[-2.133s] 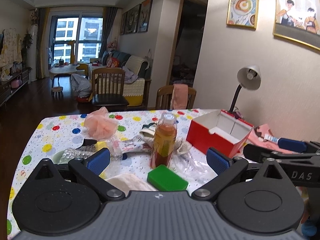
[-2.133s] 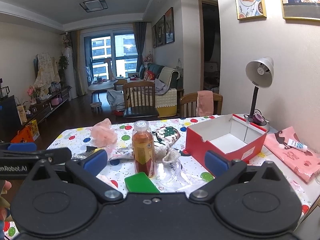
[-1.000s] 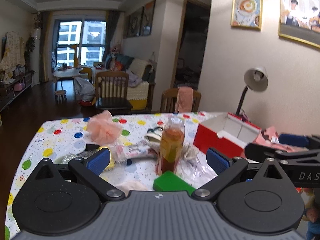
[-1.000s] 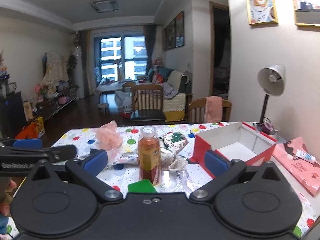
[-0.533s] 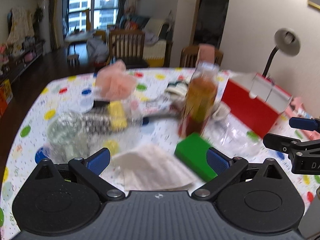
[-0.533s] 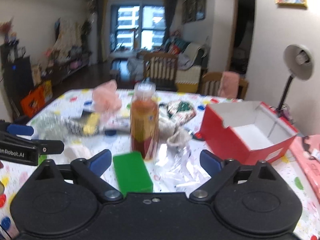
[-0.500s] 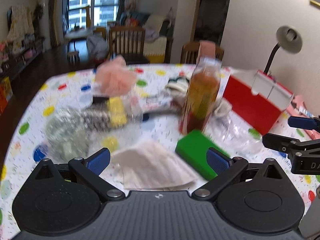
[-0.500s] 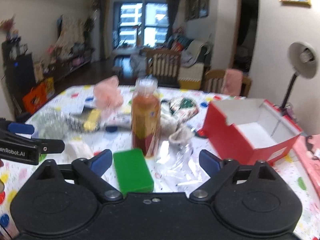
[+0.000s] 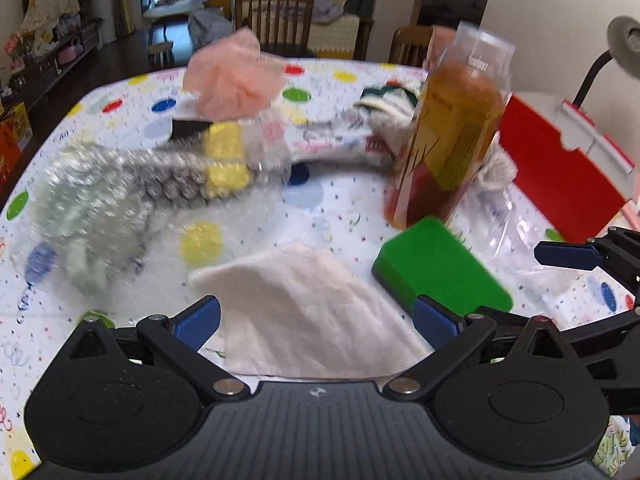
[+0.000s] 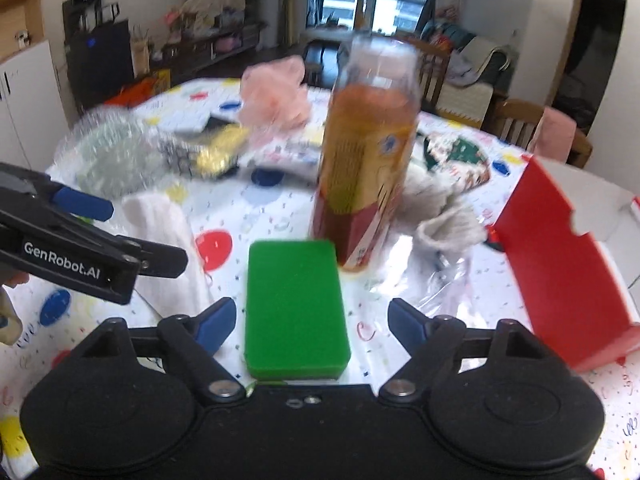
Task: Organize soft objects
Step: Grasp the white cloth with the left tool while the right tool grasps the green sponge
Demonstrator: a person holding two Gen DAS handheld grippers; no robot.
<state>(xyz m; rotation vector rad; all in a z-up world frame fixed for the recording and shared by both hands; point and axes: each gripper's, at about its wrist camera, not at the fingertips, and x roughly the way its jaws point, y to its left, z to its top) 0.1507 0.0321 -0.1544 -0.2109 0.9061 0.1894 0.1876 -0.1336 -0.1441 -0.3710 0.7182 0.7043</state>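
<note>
A white folded cloth (image 9: 316, 312) lies on the dotted tablecloth between the open fingers of my left gripper (image 9: 316, 322). A green sponge (image 10: 294, 308) lies between the open fingers of my right gripper (image 10: 308, 326); it also shows in the left wrist view (image 9: 440, 272). A pink mesh puff (image 9: 232, 76), bubble wrap with a yellow item (image 9: 132, 188), and socks (image 10: 444, 200) lie farther back. The white cloth also shows in the right wrist view (image 10: 164, 224), under the left gripper.
A tall bottle of amber drink (image 10: 364, 168) stands just behind the green sponge. An open red box (image 10: 560, 256) stands at the right. Clear plastic film (image 9: 516, 236) lies beside the bottle. A desk lamp (image 9: 620, 36) is by the wall. Chairs stand beyond the table.
Both grippers have dropped and moved forward toward the table. The white cloth now sits between the left fingers, and the green sponge between the right fingers. Both stay open.
</note>
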